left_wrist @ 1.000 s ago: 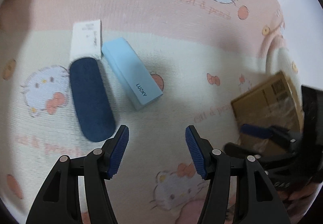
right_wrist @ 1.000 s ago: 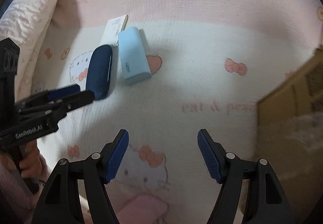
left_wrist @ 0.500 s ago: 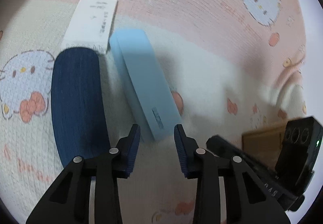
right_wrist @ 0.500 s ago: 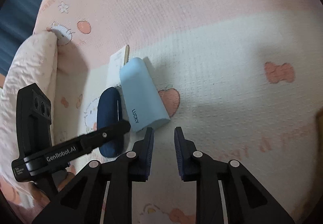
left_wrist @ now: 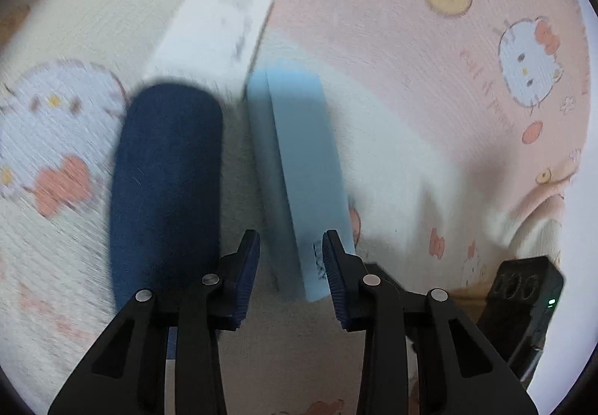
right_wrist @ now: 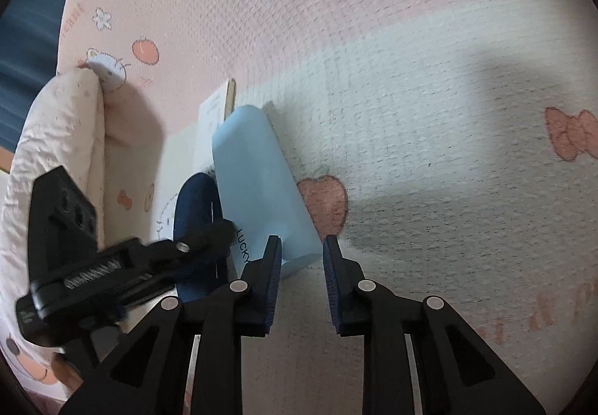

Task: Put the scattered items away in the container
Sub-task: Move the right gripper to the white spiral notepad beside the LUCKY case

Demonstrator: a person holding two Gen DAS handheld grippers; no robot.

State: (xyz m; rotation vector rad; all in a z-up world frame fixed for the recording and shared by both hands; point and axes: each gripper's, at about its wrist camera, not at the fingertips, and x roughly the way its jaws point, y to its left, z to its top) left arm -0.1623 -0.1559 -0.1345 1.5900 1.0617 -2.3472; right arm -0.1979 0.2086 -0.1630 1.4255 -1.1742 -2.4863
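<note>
While both your grippers hang over the printed blanket (right_wrist: 411,86), take the light blue case (left_wrist: 299,183) as your marker. It lies flat on the blanket's cream band, its printed end nearest you.

Your left gripper (left_wrist: 291,276) sits at that near end. Its jaws stand partly apart, one finger on each side of the case's corner. The view is blurred, so you cannot tell whether the pads press on the case or only straddle it. From your right wrist camera, one left finger crosses in front of the case's lettered side, which reads "LUCKY".

Your right gripper (right_wrist: 302,284) is at the same end, on the case's far side from the left gripper. Its jaws leave a narrow gap. The left pad overlaps the case's near corner in the picture, while the right pad is over bare blanket. Nothing appears clamped between them.

Just beside the case, on its left in both views, lies the dark blue case (left_wrist: 164,190), roughly parallel to it. Beyond the far ends of both lies the white box (left_wrist: 213,33), touching or nearly touching them.

Well left of the case, from the right wrist view, a pale quilted pillow (right_wrist: 52,168) rests against the blanket.
</note>
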